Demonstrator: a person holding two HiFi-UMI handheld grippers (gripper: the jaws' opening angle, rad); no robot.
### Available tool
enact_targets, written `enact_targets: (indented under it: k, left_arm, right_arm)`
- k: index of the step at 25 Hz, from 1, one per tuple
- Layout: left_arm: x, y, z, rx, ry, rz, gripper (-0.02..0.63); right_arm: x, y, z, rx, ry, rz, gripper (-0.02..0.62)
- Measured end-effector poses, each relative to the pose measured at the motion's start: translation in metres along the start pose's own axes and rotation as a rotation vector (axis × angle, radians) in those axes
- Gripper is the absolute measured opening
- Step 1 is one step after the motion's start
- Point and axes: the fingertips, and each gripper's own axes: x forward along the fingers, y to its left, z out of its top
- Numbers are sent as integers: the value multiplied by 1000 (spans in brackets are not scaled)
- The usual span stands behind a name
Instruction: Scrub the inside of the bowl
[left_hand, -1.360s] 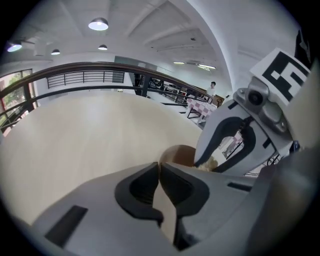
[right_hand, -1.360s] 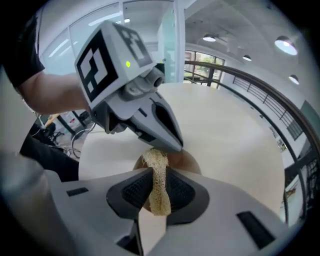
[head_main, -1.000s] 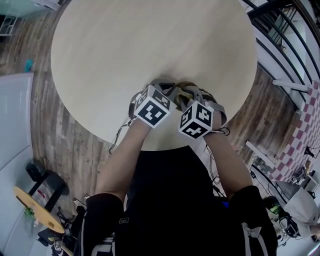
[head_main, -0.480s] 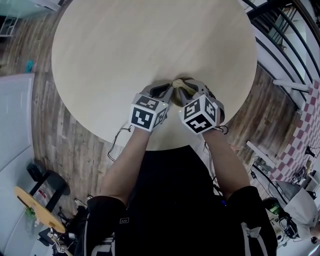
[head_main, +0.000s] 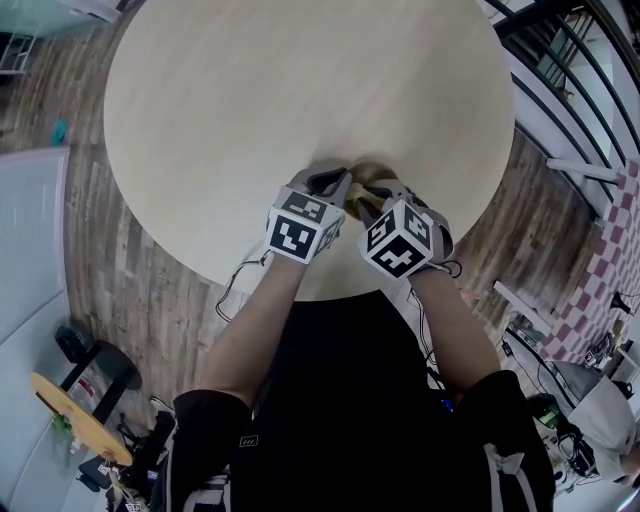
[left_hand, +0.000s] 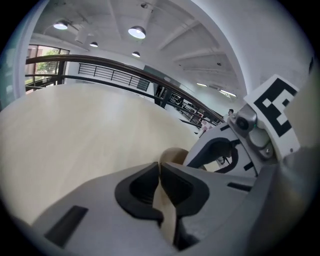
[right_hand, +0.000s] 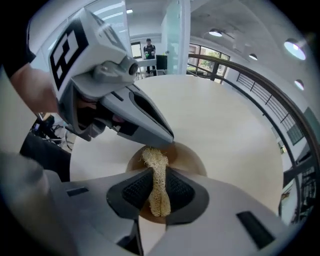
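A small brown wooden bowl (head_main: 366, 176) sits on the round pale table (head_main: 250, 90), near its front edge. My left gripper (head_main: 340, 188) grips the bowl's near rim (left_hand: 165, 212); its jaws have just been closing, and the thin rim is pinched between the pads. My right gripper (head_main: 376, 200) points steeply down over the bowl, shut on a beige fibrous loofah scrubber (right_hand: 156, 172). The scrubber's far end reaches into the bowl (right_hand: 192, 159), just under the tip of the left gripper (right_hand: 165, 136). In the head view the two marker cubes hide most of the bowl.
The table's front edge (head_main: 330, 295) runs just below both grippers, against the person's body. A dark metal railing (head_main: 570, 60) stands beyond the table on the right. Wooden floor (head_main: 110, 260) lies to the left, with a white panel (head_main: 25, 230) and a round yellow board (head_main: 70, 415).
Both hands have rolled, so the marker cubes show different faces. The right gripper has shifted slightly back toward the person over the bowl. The left gripper has stayed on the rim.
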Motion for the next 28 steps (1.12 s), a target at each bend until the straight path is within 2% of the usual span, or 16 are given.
enact_targets:
  k: [4,10,13,15,18,20,24,28]
  left_arm:
    - [-5,-6,-9,20,26,-15,23]
    - [-13,-9,-14,-92,-13,-14,44]
    - [-16,-10,-16,-94,-22,9,55]
    - [-17,-10,-17,-88,-28,27,55]
    - [-19,-10,-17,-97,-41,35,25]
    - [-19,-12,-17,-101,-45,30,23]
    - [-22,-12,-18,-81,-48,34,25]
    - [-33,7,4,-23,-89,66,28]
  right_arm:
    - [8,-15,-1,-45,6,-74,84]
    - [7,-38,16,-145,-33,-174,84]
    - [5,-41,26,-198,-52,-202,84]
    - [1,-43,33,-149,-98,-192,84]
    - [-17,-48,45,73,-255,-137,84]
    - [-31,-51,48,173,-316,-116,84]
    - [-37,-47,31,156,-248,-119,85]
    - [-26,-35,21,59,-172,-95,84]
